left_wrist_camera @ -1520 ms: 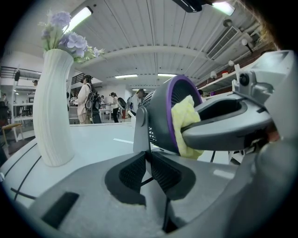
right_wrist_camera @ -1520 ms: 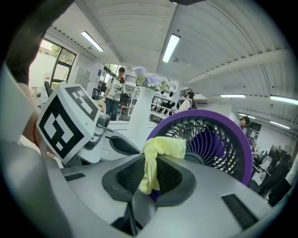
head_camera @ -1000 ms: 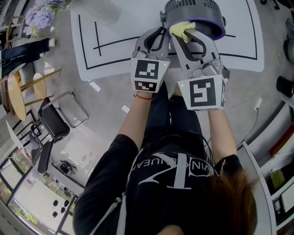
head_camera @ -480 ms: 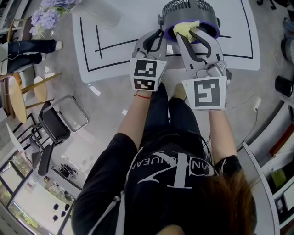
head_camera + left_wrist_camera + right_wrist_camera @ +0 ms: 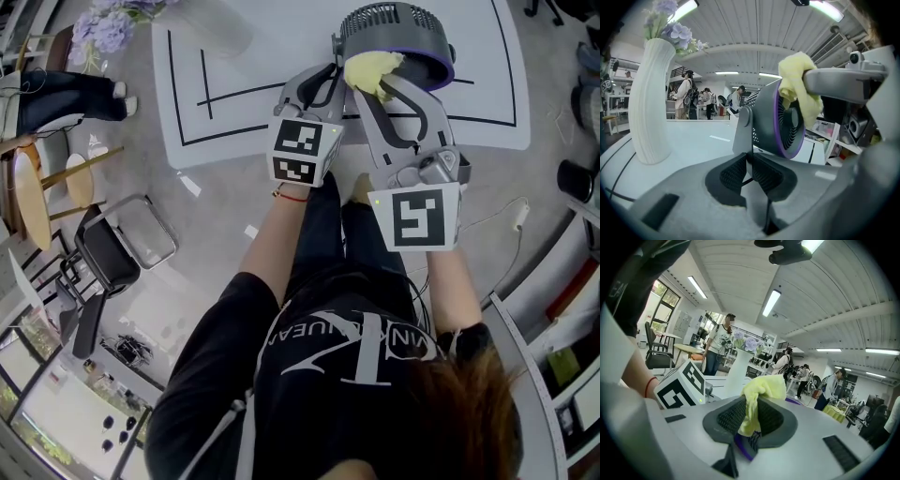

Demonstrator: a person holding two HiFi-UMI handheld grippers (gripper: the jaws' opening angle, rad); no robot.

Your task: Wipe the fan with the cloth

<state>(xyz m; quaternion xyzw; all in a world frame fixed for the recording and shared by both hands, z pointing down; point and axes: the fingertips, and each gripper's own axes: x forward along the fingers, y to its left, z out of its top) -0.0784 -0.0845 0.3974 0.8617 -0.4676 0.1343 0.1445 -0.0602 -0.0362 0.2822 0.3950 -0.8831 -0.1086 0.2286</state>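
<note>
**Q:** Panel (a), left gripper: how do the jaws stand?
**A:** Nearly together; the ribbed pads press on either side of the thin grey stand of the fan; nothing else lies between them.

**Q:** Panel (b), right gripper?
**A:** Closed on the yellow cloth; one fold runs down between the pads and the rest bunches above the tips; a strip of the fan's purple ring and dark grille shows just below the jaws.

**Q:** Where does the cloth meet the fan?
**A:** At the top of the purple front ring, as the left gripper view shows; the cloth drapes over the rim and a little way down the grille; the right gripper reaches in from the right to hold it there.

**Q:** And the fan itself?
**A:** On the white worktop, which is marked with black lines; in the head view both grippers lie side by side in front of it, the left on the stand, the right at the rim.

**Q:** Surroundings?
**A:** A ribbed white vase with lilac flowers stands on the worktop well to the left of the fan; a black chair stands on the floor to the person's left; other people stand far behind, too small for detail.
</note>
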